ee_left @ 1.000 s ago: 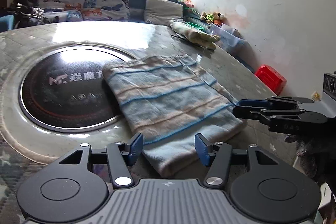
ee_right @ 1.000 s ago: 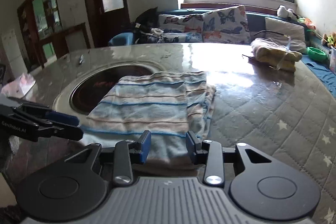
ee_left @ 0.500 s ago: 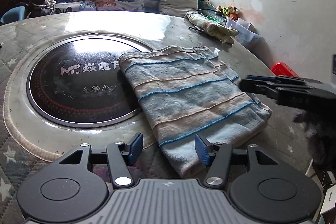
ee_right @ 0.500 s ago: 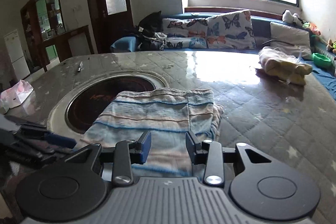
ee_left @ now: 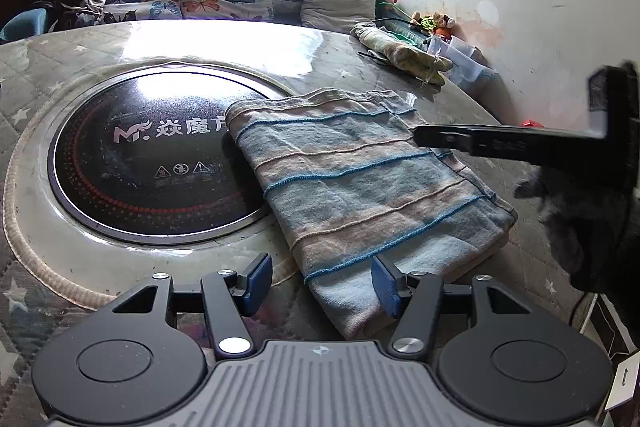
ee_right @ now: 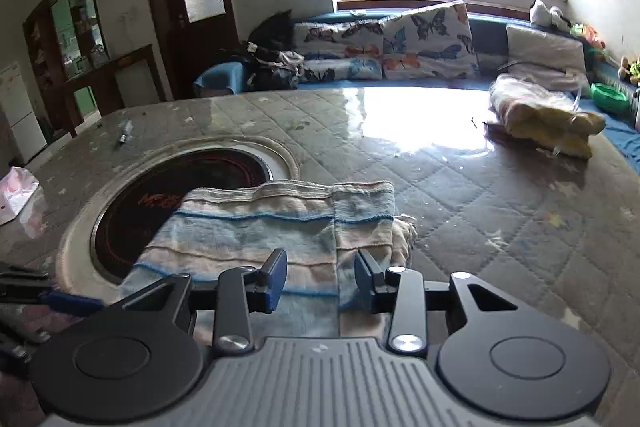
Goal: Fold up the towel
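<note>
On quilted table (ee_left: 360,39), folded towel (ee_left: 360,183) overlapping round cooktop (ee_left: 140,155), both hand-held grippers, left (ee_left: 322,285), right (ee_right: 320,277), parted, empty.

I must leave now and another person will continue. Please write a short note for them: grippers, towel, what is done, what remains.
Left gripper: open, empty, at the near corner of the towel.
Right gripper: open, empty, over the towel's near edge.
Towel: flat on the table, already folded into layers, partly over the round black cooktop.
Done: at least one fold.
Left: probably grip the near edge and fold again.
</note>
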A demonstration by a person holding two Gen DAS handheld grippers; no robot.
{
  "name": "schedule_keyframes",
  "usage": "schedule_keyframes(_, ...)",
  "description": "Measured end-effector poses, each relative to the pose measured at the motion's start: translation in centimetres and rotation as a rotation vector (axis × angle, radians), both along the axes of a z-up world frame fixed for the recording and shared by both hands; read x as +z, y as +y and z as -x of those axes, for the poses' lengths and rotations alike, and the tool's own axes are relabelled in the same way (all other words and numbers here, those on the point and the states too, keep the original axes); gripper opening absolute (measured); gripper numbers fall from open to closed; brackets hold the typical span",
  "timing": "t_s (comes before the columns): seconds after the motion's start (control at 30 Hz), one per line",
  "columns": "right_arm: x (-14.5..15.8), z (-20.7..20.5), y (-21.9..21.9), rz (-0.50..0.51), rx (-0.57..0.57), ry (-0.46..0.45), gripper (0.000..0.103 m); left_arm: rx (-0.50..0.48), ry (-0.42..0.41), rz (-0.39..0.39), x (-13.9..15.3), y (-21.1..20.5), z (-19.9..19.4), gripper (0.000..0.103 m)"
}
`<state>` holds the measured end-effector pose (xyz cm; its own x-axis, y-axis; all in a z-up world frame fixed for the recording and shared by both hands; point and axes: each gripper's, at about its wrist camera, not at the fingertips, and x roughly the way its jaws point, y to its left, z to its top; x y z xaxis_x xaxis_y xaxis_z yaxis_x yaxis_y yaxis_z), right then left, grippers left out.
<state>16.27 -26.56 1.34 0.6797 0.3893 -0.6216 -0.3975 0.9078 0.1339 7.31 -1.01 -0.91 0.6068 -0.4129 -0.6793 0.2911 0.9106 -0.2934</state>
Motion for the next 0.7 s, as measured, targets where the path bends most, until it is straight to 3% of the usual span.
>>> schedule_keyframes(0.17,-0.8,-1.1,-0.4,-0.01,-0.038,0.023,0.038,0.0,0.006,0.0,0.1,0.1,-0.1,0.059)
schedule_keyframes(0.27,-0.3,-0.2,-0.7,-0.014,-0.042,0.012,0.044,0.005,0.006,-0.006,0.1,0.1,-0.2,0.063)
schedule_keyframes(0.5,-0.7,2.0,-2.4,-0.021,-0.084,0.032,0.054,0.024,-0.004,-0.022,0.4,0.1,-0.1,0.085)
schedule_keyframes(0.7,-1.8,3.1,-3.8,-0.09,-0.122,0.07,0.054,0.052,-0.016,-0.025,0.9,0.2,-0.5,0.086)
